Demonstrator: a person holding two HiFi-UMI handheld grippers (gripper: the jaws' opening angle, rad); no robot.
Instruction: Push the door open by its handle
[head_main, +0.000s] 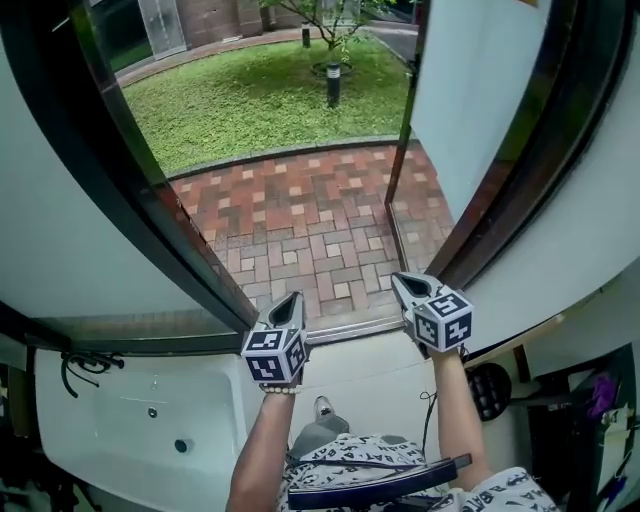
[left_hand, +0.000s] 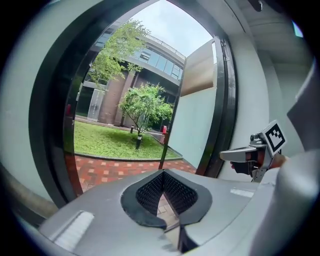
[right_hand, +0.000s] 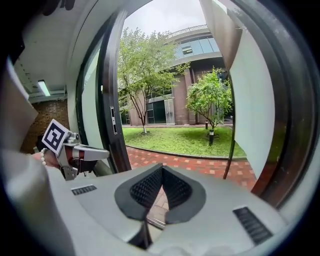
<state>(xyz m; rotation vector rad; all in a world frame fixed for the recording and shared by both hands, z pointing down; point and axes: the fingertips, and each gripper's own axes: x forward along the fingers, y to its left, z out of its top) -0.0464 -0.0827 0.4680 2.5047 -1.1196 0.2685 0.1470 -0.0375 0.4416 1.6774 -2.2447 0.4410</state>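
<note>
The door (head_main: 470, 100) stands open ahead of my left claw (head_main: 290, 300) and right claw (head_main: 405, 287), both pinched shut on nothing, so I judge only withdrawing remains.

Glossy dark door frame (head_main: 140, 190), rough brick paving (head_main: 300, 220).

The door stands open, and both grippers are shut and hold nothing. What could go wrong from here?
1. Neither the left gripper nor the right gripper touches the door, so nothing holds it; it might swing back toward the doorway.
2. The threshold lies just ahead of the person; a step out onto the brick paving could catch on it.
</note>
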